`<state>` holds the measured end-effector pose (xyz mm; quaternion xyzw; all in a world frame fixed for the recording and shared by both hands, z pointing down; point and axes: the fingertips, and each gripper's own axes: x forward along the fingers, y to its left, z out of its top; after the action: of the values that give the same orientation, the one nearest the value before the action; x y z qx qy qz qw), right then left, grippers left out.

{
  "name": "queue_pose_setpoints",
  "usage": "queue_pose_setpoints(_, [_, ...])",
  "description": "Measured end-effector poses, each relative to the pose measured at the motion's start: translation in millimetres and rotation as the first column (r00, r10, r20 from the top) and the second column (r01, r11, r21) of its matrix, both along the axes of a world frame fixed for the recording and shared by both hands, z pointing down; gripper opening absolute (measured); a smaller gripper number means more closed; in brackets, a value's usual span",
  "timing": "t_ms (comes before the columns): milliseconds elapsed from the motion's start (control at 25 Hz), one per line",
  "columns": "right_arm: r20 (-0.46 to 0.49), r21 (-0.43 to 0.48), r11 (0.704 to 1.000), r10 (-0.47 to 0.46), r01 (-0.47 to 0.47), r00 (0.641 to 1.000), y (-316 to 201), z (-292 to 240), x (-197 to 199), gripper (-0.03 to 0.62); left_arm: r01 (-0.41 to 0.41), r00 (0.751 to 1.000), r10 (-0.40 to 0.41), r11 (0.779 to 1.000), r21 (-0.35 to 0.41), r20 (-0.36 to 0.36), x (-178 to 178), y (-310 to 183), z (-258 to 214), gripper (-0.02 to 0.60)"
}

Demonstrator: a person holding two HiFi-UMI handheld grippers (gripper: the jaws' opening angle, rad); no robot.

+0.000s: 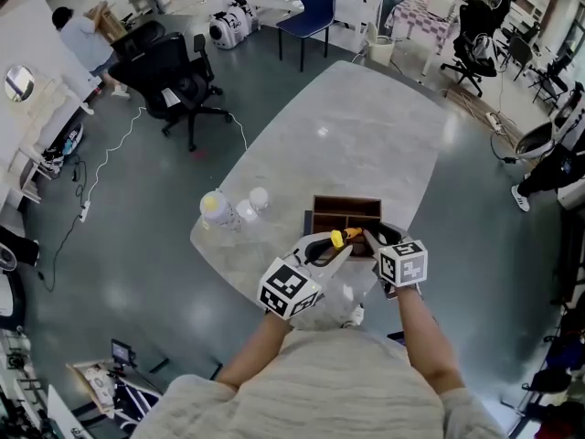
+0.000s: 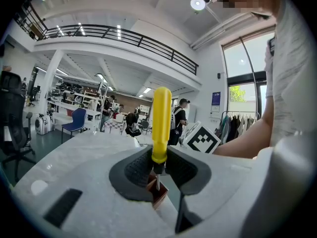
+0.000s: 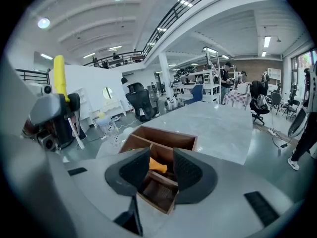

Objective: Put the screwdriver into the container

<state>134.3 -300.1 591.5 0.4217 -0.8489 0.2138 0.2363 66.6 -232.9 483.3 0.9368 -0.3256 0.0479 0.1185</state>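
A screwdriver (image 2: 161, 120) with a yellow handle stands upright between the jaws of my left gripper (image 2: 159, 171), which is shut on it near the collar, shaft pointing down. Under its tip shows a corner of the brown wooden container (image 2: 159, 196). In the head view the screwdriver (image 1: 339, 238) hangs over the near edge of the container (image 1: 345, 206), with the left gripper (image 1: 331, 246) and right gripper (image 1: 373, 239) side by side. My right gripper (image 3: 162, 170) is open with nothing between its pads, above the divided container (image 3: 184, 139), where an orange object (image 3: 159, 165) lies.
A bottle with a yellow cap (image 1: 217, 208) and a small white cup (image 1: 260, 198) stand at the grey table's (image 1: 347, 135) left edge. A black office chair (image 1: 174, 76) and a blue chair (image 1: 311, 7) stand on the floor beyond.
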Motion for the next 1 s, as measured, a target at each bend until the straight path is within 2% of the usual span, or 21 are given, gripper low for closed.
queue_pose_setpoints(480, [0.057,0.044,0.998,0.047,-0.049,0.997,-3.5,-24.7,14.1,0.115,-0.027,1.0,0.027,1.0,-0.016,0.003,10.0,-9.0,7.7,0.091])
queue_pose_setpoints(720, [0.12,0.084,0.995,0.043,-0.054,0.992,-6.6,-49.6,17.9,0.115,-0.037,0.999,0.038,0.999,-0.033,0.035,22.4,-19.9,20.0,0.091])
queue_pose_setpoints(880, [0.187,0.12,0.992,0.019,-0.042,0.982,-7.0,-75.3,13.8,0.115,-0.032,0.998,0.034,0.999,-0.042,0.044,23.6,-29.9,24.1,0.091])
queue_pose_setpoints(1000, [0.262,0.17,0.985,-0.05,0.005,0.964,-1.6,-103.6,9.6,0.115,-0.024,0.999,0.026,0.999,-0.047,0.044,27.1,-35.7,24.7,0.091])
